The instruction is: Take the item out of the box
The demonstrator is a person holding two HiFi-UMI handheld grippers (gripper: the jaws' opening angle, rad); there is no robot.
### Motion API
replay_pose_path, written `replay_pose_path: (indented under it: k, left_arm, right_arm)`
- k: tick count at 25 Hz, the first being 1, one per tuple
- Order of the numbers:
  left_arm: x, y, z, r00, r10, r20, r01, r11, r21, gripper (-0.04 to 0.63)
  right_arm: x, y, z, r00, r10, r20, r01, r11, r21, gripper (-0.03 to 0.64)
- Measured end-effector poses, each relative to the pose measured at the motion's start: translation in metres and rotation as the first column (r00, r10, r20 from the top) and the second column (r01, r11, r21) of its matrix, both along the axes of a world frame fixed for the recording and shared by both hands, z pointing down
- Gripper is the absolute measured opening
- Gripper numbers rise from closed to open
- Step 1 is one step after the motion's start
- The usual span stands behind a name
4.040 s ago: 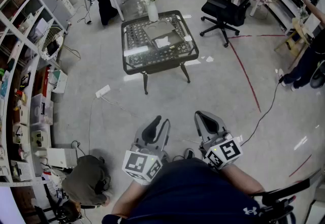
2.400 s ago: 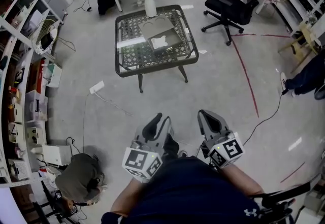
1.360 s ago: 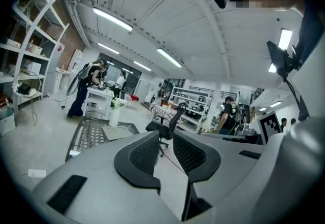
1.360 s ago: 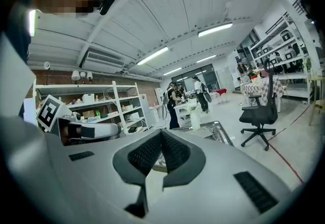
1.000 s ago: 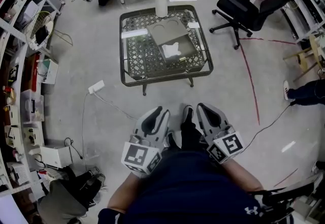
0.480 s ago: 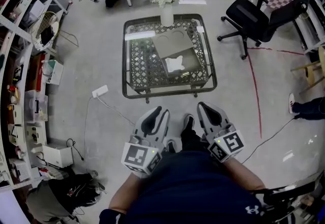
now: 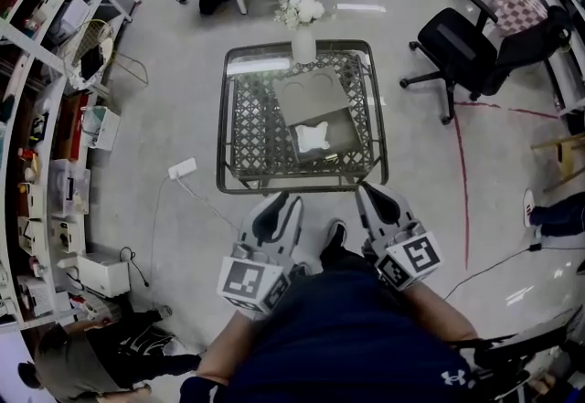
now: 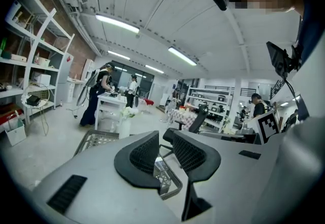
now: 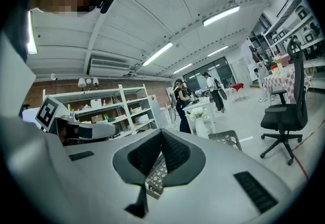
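Observation:
An open grey box [image 7: 313,113] lies on the glass-topped lattice table [image 7: 242,132], its lid folded back towards the far side. A white item [image 7: 313,136] sits in the box's near half. A white vase of flowers [image 7: 303,26] stands at the table's far edge. My left gripper [image 7: 285,202] [image 8: 165,135] hangs just short of the table's near edge, jaws a little apart with nothing between them. To its right, my right gripper [image 7: 370,191] [image 9: 161,132] has its tips touching and holds nothing. Both are well short of the box.
A black office chair [image 7: 466,49] stands right of the table. Shelving [image 7: 41,127] lines the left wall. A power strip [image 7: 183,168] with its cable lies on the floor left of the table. A person crouches at bottom left [image 7: 101,360]. A red line [image 7: 462,173] crosses the floor.
The table and box have come closer, now right ahead of the gripper tips. Both grippers keep the same pose and jaw setting.

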State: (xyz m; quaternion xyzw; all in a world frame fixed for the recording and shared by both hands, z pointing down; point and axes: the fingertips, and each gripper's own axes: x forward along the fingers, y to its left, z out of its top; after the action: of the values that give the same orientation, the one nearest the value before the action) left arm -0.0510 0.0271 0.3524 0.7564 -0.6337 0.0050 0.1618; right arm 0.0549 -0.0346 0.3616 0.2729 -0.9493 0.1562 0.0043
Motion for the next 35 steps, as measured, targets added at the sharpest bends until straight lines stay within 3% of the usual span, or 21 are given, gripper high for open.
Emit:
replay_pose_path:
  k: [5, 14, 20, 28, 35]
  left_arm:
    - [-0.002, -0.029, -0.003, 0.999, -0.039, 0.019, 0.039, 0.999, 0.011, 0.097]
    - [-0.03, -0.072, -0.01, 0.992, -0.106, 0.07, 0.102, 0.994, 0.05, 0.097]
    - [-0.054, -0.099, -0.004, 0.991, -0.113, 0.075, 0.109, 0.993, 0.055, 0.097]
    - [-0.092, -0.141, 0.027, 0.996, -0.051, 0.077, 0.05, 0.999, 0.013, 0.097]
    - [-0.116, -0.169, 0.062, 0.995, 0.051, 0.082, -0.046, 0.997, -0.058, 0.097]
  right_arm:
    - [0.005, -0.033, 0.001, 1.0, -0.011, 0.009, 0.011, 1.0, 0.001, 0.002]
    - [-0.006, -0.092, -0.015, 0.999, -0.023, -0.044, 0.029, 0.989, 0.146, 0.002]
    - [-0.026, -0.124, -0.016, 0.998, -0.002, -0.059, 0.012, 0.983, 0.181, 0.002]
    - [-0.052, -0.15, -0.004, 0.996, 0.064, -0.055, -0.054, 0.984, 0.17, 0.002]
    - [-0.073, -0.168, 0.015, 0.984, 0.138, -0.114, -0.121, 0.982, 0.142, 0.002]
